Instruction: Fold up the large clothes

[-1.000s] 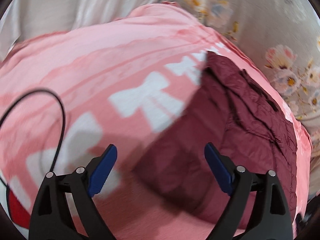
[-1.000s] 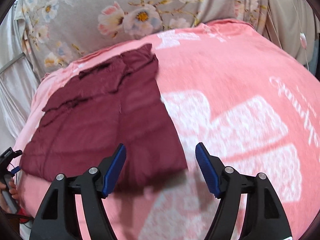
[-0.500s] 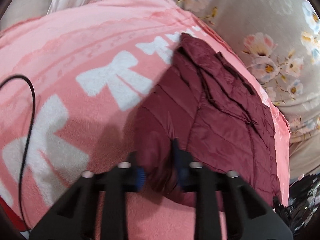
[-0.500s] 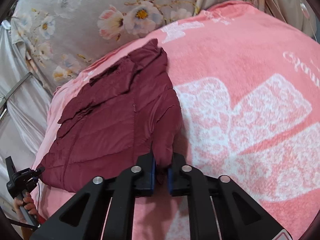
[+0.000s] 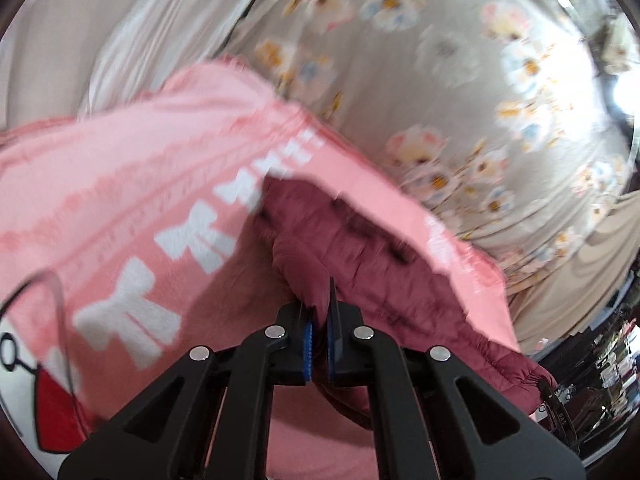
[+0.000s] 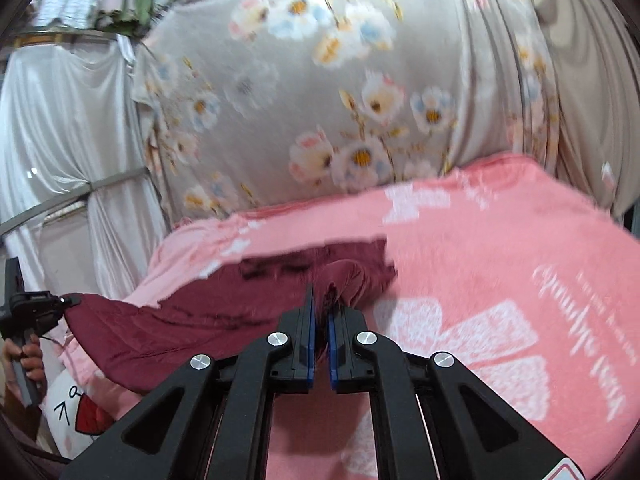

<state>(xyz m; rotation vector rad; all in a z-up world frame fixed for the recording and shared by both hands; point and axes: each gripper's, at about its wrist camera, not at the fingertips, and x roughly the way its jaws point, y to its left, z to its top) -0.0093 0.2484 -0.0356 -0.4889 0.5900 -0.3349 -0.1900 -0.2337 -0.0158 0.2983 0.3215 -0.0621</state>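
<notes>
Jacket (image 6: pixel 192 320), maroon and quilted, lies with its long axis left to right across the middle of the right wrist view on a pink blanket (image 6: pixel 500 248), near hem clamped by the left gripper (image 5: pixel 319 316) and right gripper (image 6: pixel 320 312), blanket bare at right, flowered curtain (image 6: pixel 320 100) behind

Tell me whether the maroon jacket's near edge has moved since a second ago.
Yes. The maroon jacket, clamped by the right gripper and left gripper, has risen off the pink blanket, toward the floral curtain.
</notes>
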